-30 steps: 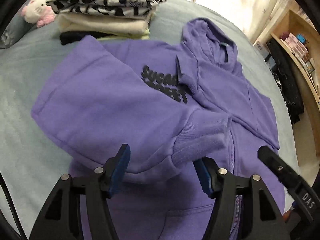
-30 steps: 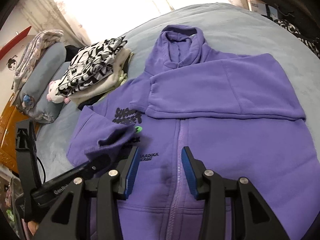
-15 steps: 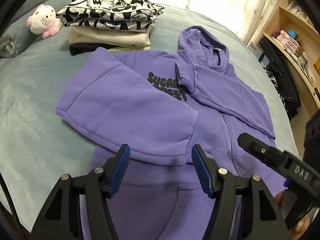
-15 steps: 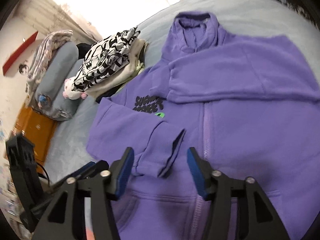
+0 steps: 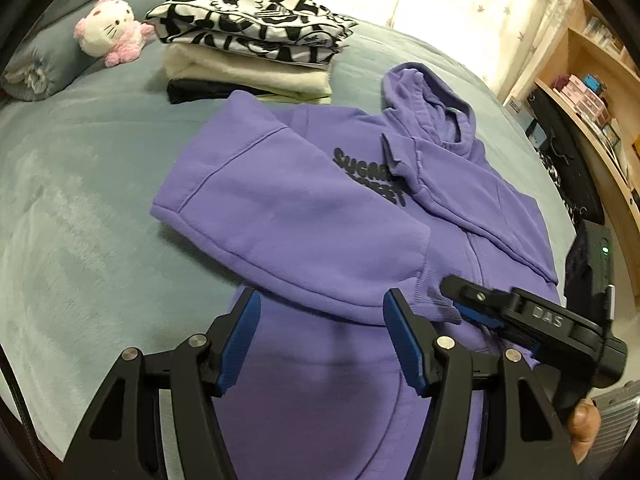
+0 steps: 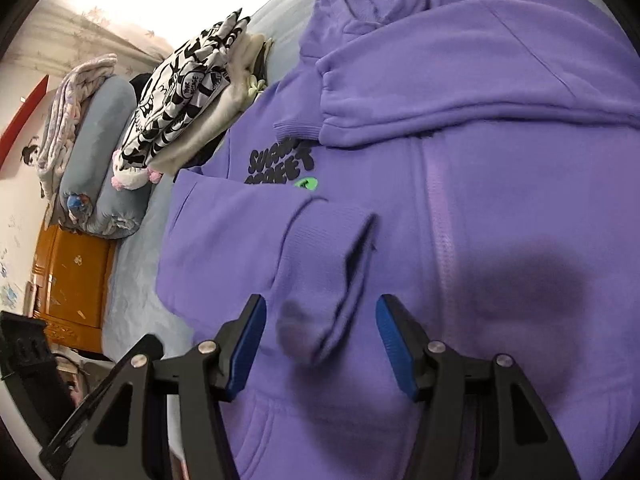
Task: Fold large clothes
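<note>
1. Purple hoodie (image 5: 312, 208) lies front up on a grey-blue bed (image 5: 80, 184), zipper running down the middle, hood (image 5: 432, 108) toward the far side near the curtain.
2. Both sleeves are folded across the chest: one sleeve (image 5: 288, 220) crosses from the side of the folded stack, its ribbed cuff (image 6: 320, 272) ending beside the zipper; the other sleeve (image 6: 460, 84) lies across just below the hood and partly covers the black chest print (image 6: 280, 160).
3. Left gripper (image 5: 320, 344): jaws released, blue pads apart with nothing between them, hovering over the hoodie's lower front just short of the folded sleeve's edge.
4. Right gripper (image 6: 320, 344): jaws have just been opening and are now apart; the cuff lies on the hoodie between and just ahead of the pads, and they do not pinch it. In the left view its fingertip sits right at the cuff.
5. A thumb (image 5: 584, 424) shows at the right gripper's handle in the left view.
6. Stack of folded clothes (image 5: 256, 56), a black-and-white print on top, sits on the bed just beyond the hoodie's shoulder.
7. Pink-and-white plush cat (image 5: 108, 28) is beside the stack, against a rolled grey-blue pillow (image 6: 100, 160).
8. Wooden shelves (image 5: 592, 92) stand off to one side of the bed.
</note>
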Motion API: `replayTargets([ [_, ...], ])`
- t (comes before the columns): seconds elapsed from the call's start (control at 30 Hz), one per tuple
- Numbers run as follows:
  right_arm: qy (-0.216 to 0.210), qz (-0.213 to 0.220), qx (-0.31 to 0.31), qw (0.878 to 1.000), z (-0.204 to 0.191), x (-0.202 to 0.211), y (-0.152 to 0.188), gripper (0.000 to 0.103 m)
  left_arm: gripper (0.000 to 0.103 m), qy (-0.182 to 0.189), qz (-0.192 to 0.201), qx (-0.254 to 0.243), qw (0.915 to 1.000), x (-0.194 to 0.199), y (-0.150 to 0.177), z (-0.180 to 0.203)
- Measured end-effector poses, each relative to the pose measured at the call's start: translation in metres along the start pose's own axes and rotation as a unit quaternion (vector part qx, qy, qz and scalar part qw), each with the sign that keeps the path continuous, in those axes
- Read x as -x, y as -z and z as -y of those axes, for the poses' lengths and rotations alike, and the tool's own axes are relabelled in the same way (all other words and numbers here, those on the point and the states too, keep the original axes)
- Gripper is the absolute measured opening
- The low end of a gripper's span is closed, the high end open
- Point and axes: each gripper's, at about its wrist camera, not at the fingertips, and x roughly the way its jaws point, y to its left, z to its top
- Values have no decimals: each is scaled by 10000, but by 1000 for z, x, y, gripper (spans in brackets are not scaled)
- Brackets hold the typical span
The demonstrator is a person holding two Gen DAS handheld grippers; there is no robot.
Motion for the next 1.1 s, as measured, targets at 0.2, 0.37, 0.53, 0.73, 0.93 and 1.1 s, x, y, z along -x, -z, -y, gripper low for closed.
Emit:
replayTargets([
  [0.2,277,138,566,9979,-25,-19,-13,7,62,-64,12,158,9999,-3,-2,-14],
  [0.37,244,1220,1826,9753,-88,33,-23,7,62,-132,177,240,9995,2,-7,-23],
  [0.53,240,2127,2622,9410,-135,88,-47,7,62,-151,345,332,9987,5,-17,-28],
  [0.73,324,2488,2909,9232,-148,112,-70,7,62,-168,417,389,9982,3,-26,-33],
  [0.93,558,2593,2594,9286,-126,118,-86,7,62,-220,348,402,9983,-6,-35,-35],
  [1.1,804,2502,2162,9403,-88,119,-99,7,62,-249,317,378,9985,-13,-40,-31],
])
